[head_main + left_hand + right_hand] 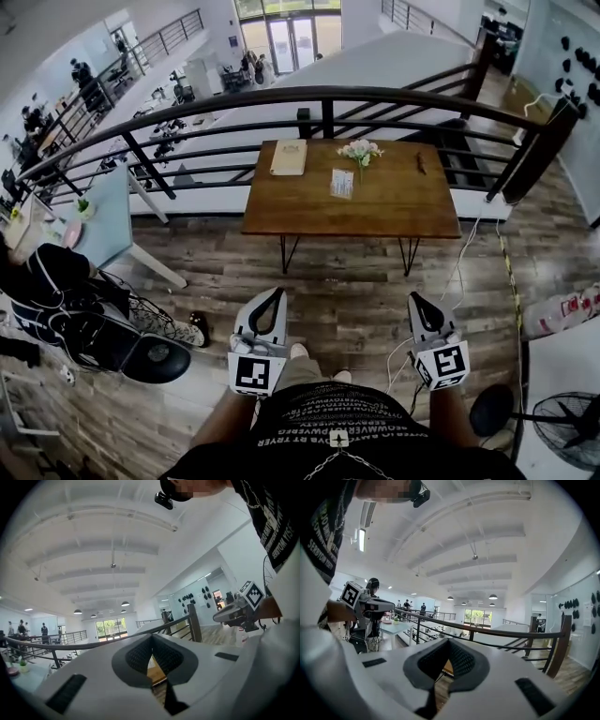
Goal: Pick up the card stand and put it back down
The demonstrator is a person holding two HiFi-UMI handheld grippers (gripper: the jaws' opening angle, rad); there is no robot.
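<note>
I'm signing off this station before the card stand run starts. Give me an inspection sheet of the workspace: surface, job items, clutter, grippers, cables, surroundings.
Surface: wooden table on black legs, set against a railing.
Job's things: card stand upright near the table's middle, untouched.
Clutter: book, flowers and a small brown object toward the far edge.
Grippers: left gripper and right gripper both shut, empty, held short of the table.
Cables: white cable on the floor near the table's right legs.
Surroundings: light blue table to the left, fan to the right.
</note>
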